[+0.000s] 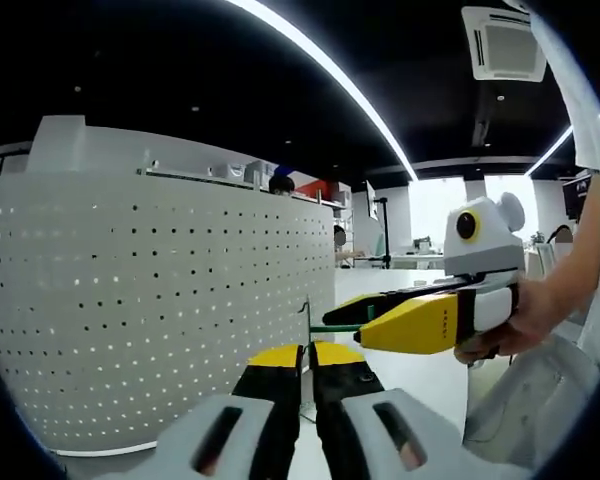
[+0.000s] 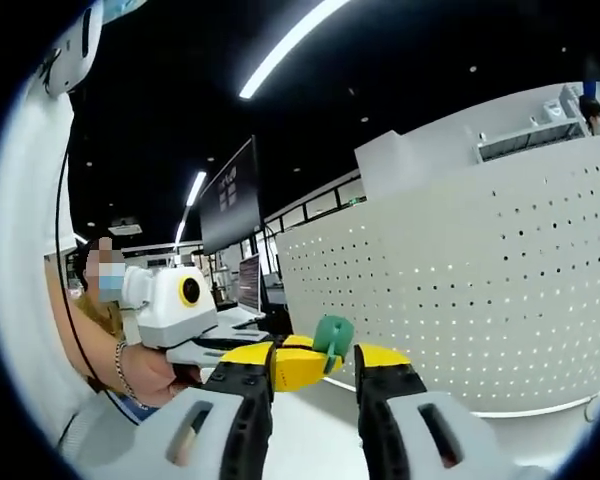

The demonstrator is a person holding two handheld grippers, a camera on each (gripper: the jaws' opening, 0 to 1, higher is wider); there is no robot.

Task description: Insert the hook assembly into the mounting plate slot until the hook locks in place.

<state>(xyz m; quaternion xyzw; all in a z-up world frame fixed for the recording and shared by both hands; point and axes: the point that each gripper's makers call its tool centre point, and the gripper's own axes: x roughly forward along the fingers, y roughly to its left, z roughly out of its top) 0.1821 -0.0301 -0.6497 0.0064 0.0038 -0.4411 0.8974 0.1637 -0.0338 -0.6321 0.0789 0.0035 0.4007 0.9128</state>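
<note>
Left gripper view, left gripper (image 1: 307, 362) jaws pressed together, right gripper (image 1: 372, 322) clamped on green hook assembly (image 1: 332, 327) up by the white perforated panel (image 1: 160, 300), hook's green head (image 2: 332, 336) between right jaws

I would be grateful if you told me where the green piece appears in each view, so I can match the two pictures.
Left gripper view: the green piece is just right of centre, a thin bar above this view's own tongs, at the tip of the right gripper.
Right gripper view: it is low at centre, between this view's own tongs.
Shared landmark: the white perforated wall.
</note>
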